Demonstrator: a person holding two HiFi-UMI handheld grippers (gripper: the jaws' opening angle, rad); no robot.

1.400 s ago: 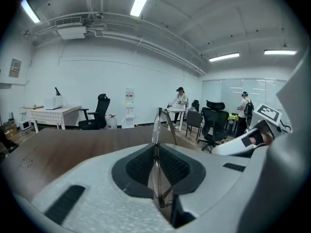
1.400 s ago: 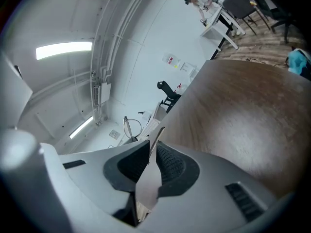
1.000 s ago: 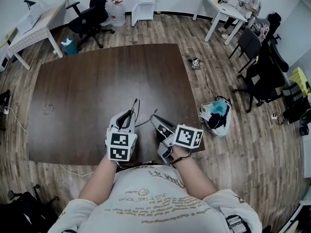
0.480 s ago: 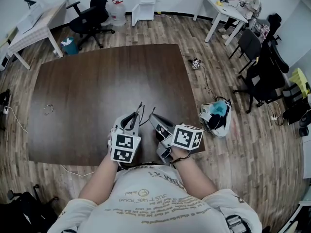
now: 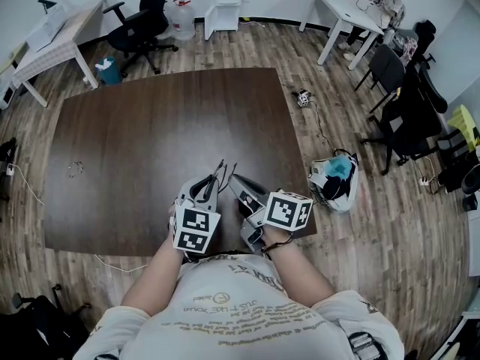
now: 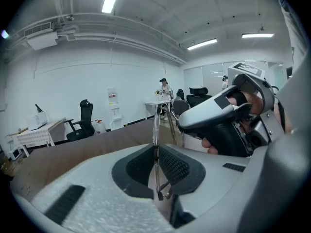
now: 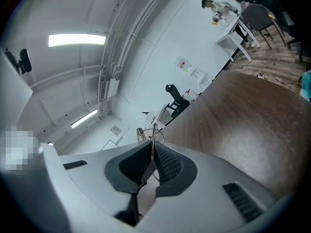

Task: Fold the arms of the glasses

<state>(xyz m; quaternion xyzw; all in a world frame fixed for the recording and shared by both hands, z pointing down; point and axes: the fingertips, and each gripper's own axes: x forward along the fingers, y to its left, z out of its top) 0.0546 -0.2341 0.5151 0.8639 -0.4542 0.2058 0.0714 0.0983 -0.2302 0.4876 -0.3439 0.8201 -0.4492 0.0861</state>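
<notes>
Fingers (image 6: 179, 167) of the left gripper (image 6: 156, 152) clamp the glasses (image 6: 155, 130) between them — the right gripper (image 7: 152, 152), jaws just closing, pinches one arm (image 7: 152, 139).

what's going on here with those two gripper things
A person holds thin metal-wire glasses over the dark brown wooden table. The left gripper is clamped on the frame, and the right gripper, whose jaws have just been closing, pinches another part of it. Whether the arms are folded is unclear.

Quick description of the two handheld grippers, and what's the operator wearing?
Both the left gripper and right gripper have light grey moulded bodies, black ribbed pads and a white cube with black square markers at the back. The person wears a pale printed T-shirt with short sleeves.
</notes>
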